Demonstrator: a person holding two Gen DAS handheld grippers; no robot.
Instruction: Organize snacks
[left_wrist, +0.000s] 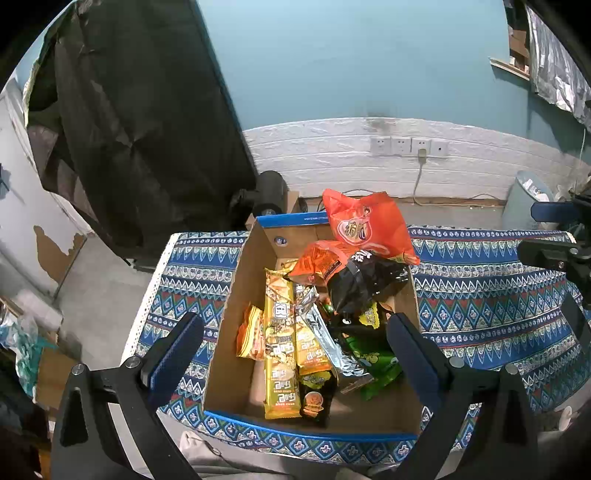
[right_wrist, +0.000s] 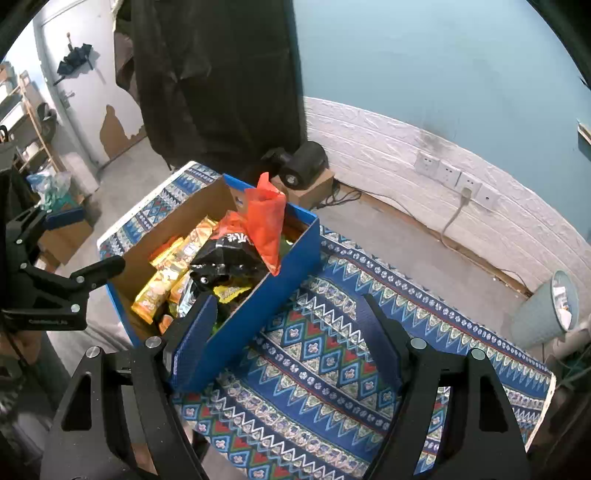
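Note:
A blue-sided cardboard box (left_wrist: 236, 295) (right_wrist: 295, 254) sits on the patterned cloth and holds several snack packs: yellow biscuit packs (left_wrist: 279, 347) (right_wrist: 162, 284), a silver pack (left_wrist: 332, 339), green packs (left_wrist: 376, 365), a black bag (left_wrist: 362, 284) (right_wrist: 225, 258) and an orange bag (left_wrist: 369, 225) (right_wrist: 266, 218) leaning on the far right wall. My left gripper (left_wrist: 295, 332) is open and empty above the box, its fingers astride it. My right gripper (right_wrist: 288, 317) is open and empty over the cloth to the right of the box, its left finger (right_wrist: 195, 332) in front of the box corner.
The blue patterned cloth (left_wrist: 498, 306) (right_wrist: 332, 369) covers the table. Beyond are a white brick wall with sockets (left_wrist: 410, 146), a black device on a carton (right_wrist: 303, 166), a pale bin (right_wrist: 546, 310) and a dark curtain (left_wrist: 140, 129).

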